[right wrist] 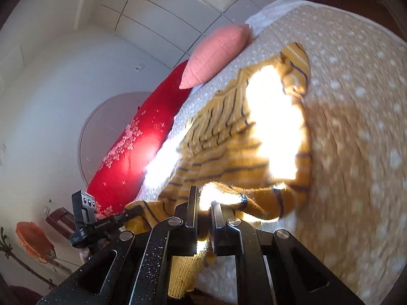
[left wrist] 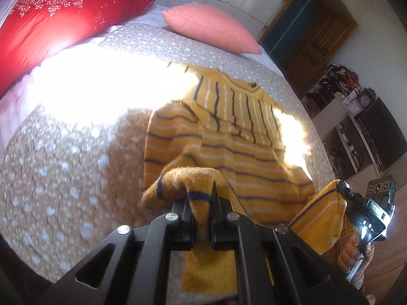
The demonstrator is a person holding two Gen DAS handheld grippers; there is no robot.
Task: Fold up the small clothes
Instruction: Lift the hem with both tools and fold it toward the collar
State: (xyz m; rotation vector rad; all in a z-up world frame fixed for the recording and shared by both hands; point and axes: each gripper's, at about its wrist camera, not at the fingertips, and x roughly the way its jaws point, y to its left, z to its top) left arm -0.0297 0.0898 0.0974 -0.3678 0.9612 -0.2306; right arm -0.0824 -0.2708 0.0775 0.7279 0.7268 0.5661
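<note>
A small yellow knitted sweater (left wrist: 229, 137) with dark and white stripes lies on the spotted bedspread (left wrist: 63, 152), its collar end farthest from me. My left gripper (left wrist: 201, 198) is shut on a bunched fold of its near hem, lifted off the bed. In the same view my right gripper (left wrist: 342, 186) pinches the hem's other corner at the lower right, with a hand below it. In the right wrist view the sweater (right wrist: 229, 152) stretches away, and the right gripper (right wrist: 204, 203) is shut on a sunlit fold of it. The left gripper (right wrist: 127, 214) holds the far corner.
A red floral pillow (left wrist: 56, 17) and a pink cushion (left wrist: 211, 28) lie at the head of the bed. Strong sunlight whitens a band of the bedspread (right wrist: 356, 127). A wooden door (left wrist: 313, 40) and dark shelves (left wrist: 356, 127) stand to the right of the bed.
</note>
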